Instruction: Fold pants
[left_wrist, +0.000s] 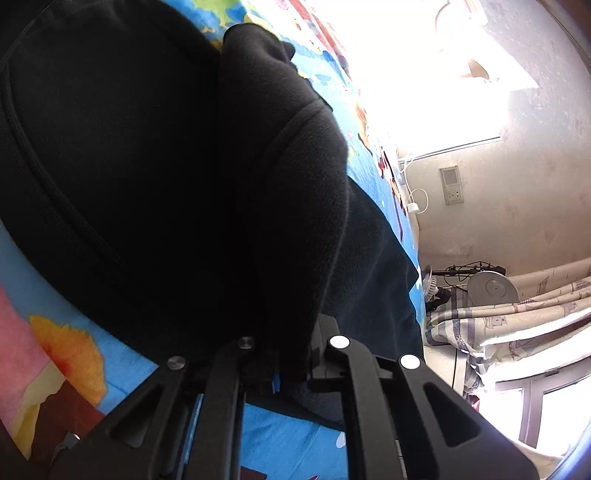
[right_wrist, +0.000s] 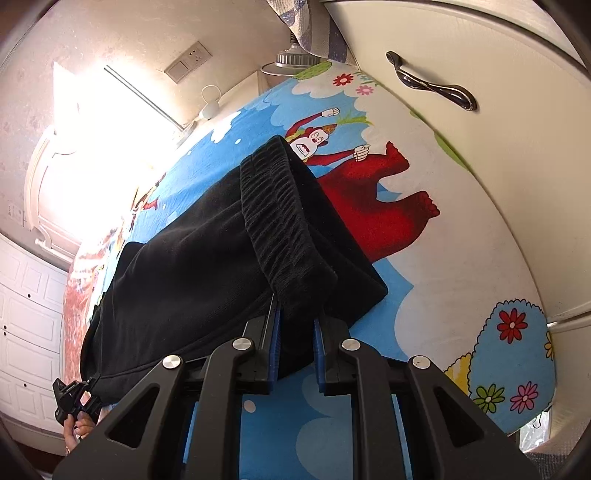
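Black pants (right_wrist: 177, 277) lie across a cartoon-printed blue bedsheet (right_wrist: 424, 280). Their ribbed elastic waistband (right_wrist: 273, 214) is lifted and folded back over the legs. My right gripper (right_wrist: 296, 334) is shut on the near corner of that waistband, with the blue pads (right_wrist: 276, 332) pressing the fabric from both sides. In the left wrist view the pants (left_wrist: 147, 166) fill most of the frame. My left gripper (left_wrist: 291, 354) is shut on a bunched fold of them. That left gripper (right_wrist: 72, 398) also shows at the pants' far end in the right wrist view, with a person's hand on it.
A cream wardrobe door with a metal handle (right_wrist: 432, 83) borders the bed on one side. White panelled cabinets (right_wrist: 26, 314) stand beyond the other end. A wall socket (right_wrist: 188, 61), a charger cable (left_wrist: 415, 201), a lamp (left_wrist: 491, 288) and a striped curtain (left_wrist: 517, 317) are by the bed's edge.
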